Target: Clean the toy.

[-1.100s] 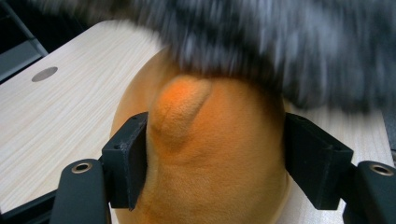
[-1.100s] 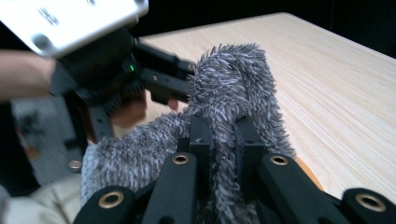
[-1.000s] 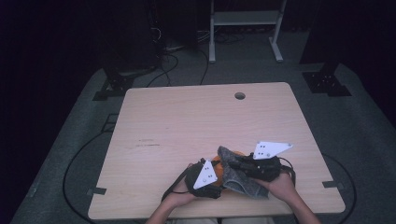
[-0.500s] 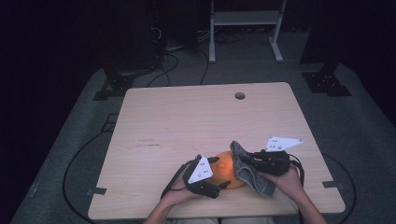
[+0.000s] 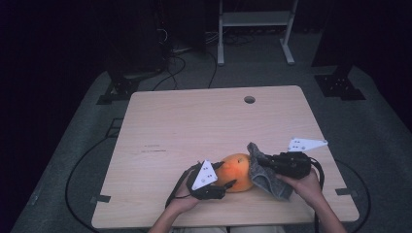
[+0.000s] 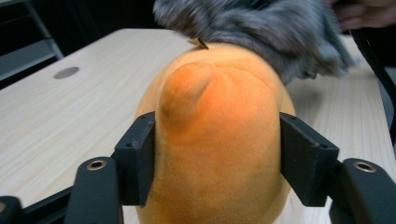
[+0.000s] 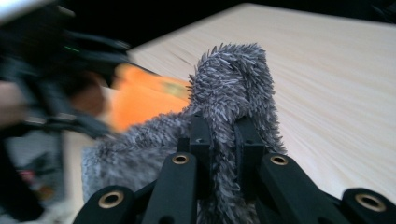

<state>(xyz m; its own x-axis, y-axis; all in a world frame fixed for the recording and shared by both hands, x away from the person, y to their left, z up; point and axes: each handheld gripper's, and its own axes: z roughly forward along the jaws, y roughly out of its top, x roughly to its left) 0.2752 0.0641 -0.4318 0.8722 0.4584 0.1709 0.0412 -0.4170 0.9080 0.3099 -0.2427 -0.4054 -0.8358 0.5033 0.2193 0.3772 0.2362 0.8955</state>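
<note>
In the high view, the orange ball [image 5: 236, 171] sat on the table [image 5: 194, 126] in the lower middle of the frame, close to the bottom edge. The left gripper [image 5: 225, 175] lay just left of the ball, low in the frame, with a hand [image 5: 182, 200] under it. In the left gripper view, the ball [image 6: 217, 135] took up the middle of the frame, and the left gripper [image 6: 217, 158] had one black jaw on each side of it. The jaws had just been closing, and now both pads [image 6: 137, 156] pressed on the ball's sides, so they were clamped on it, about half open around the soft shape. The right gripper [image 5: 260, 160] was just right of the ball in the high view, held by the other hand [image 5: 303, 182]. A grey cloth [image 5: 267, 174] hung from it and touched the right side of the ball. In the right gripper view, the right gripper [image 7: 224, 135] had its jaws squeezed almost together in the lower middle of the frame, with a fold of the fuzzy cloth [image 7: 233, 88] pinched tight between them. The ball [image 7: 144, 100] showed blurry at the left middle of that frame, behind the cloth. In the left gripper view, the cloth [image 6: 261, 28] lay across the top of the frame, resting on the far side of the ball.
</note>
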